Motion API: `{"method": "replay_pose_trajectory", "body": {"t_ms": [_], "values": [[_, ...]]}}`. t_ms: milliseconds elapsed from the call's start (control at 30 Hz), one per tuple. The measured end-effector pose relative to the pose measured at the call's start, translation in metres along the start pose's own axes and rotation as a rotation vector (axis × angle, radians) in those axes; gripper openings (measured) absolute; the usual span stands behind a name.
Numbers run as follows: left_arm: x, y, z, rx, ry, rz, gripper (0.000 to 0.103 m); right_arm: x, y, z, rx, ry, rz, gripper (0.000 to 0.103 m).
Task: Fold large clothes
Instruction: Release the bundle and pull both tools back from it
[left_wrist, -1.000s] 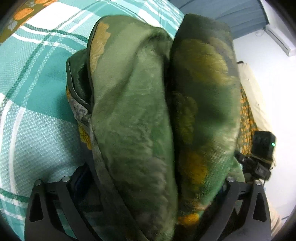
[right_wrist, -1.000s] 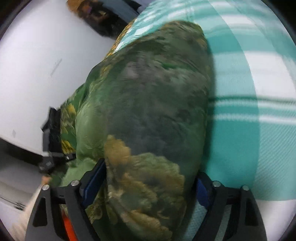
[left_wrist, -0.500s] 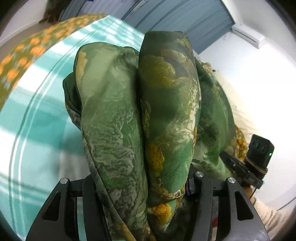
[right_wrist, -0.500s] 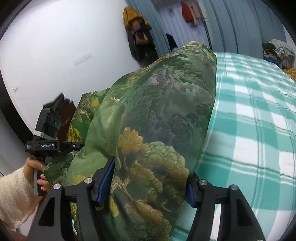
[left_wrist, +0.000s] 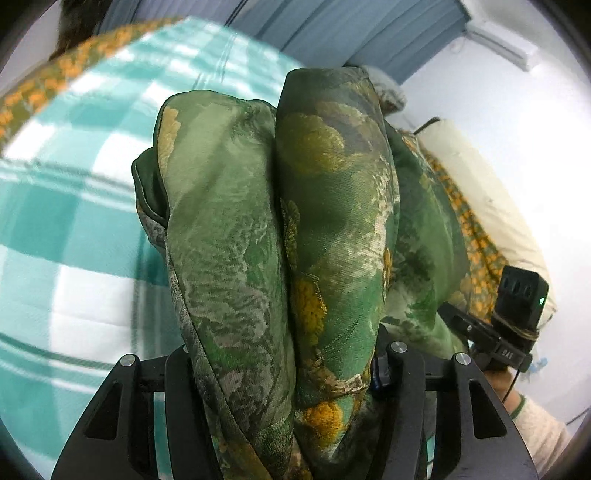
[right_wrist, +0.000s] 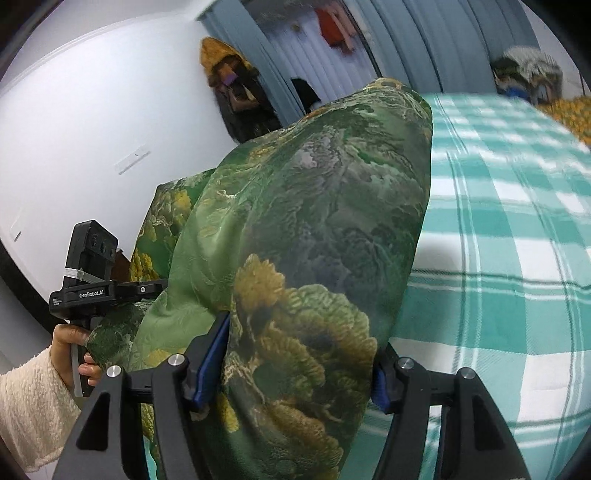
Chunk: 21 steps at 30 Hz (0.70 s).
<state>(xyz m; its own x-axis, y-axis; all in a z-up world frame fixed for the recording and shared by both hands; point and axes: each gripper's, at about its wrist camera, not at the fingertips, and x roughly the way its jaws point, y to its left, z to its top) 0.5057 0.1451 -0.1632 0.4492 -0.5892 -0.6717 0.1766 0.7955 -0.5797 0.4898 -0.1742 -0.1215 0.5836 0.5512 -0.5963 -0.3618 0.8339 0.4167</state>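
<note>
Garment (left_wrist: 280, 229) lifted off bed (right_wrist: 498, 258); both hand-held grippers, left (left_wrist: 284, 369) easing open, right (right_wrist: 299, 365), clamp bunched folds. Silky, floppy, light: you'd grip hems.

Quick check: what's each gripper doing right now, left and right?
Left gripper: jaws opening slightly, pads still pressed on a thick bunch of the green patterned garment.
Right gripper: jaws closed on a thick fold of the same garment.

"GenRobot.AI" on left gripper (right_wrist: 96, 291)
</note>
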Motion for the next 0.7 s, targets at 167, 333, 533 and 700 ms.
{"method": "replay_pose_trajectory", "body": {"t_ms": [167, 333, 533, 700], "values": [[0.033, 0.044, -0.021, -0.162, 0.024, 0.035, 0.097, 0.054, -0.060, -0.021, 0.185, 0.185, 0.015, 0.072], [-0.007, 0.029, -0.029, -0.077, -0.038, 0.117, 0.098, 0.035, -0.057, -0.023, 0.217, 0.151, 0.023, 0.083], [-0.093, -0.035, -0.057, 0.122, -0.213, 0.313, 0.100, -0.027, -0.007, -0.030, 0.009, 0.062, -0.184, 0.084], [-0.126, -0.089, -0.094, 0.325, -0.402, 0.566, 0.102, -0.085, 0.052, -0.067, -0.221, -0.006, -0.391, 0.084]]}}
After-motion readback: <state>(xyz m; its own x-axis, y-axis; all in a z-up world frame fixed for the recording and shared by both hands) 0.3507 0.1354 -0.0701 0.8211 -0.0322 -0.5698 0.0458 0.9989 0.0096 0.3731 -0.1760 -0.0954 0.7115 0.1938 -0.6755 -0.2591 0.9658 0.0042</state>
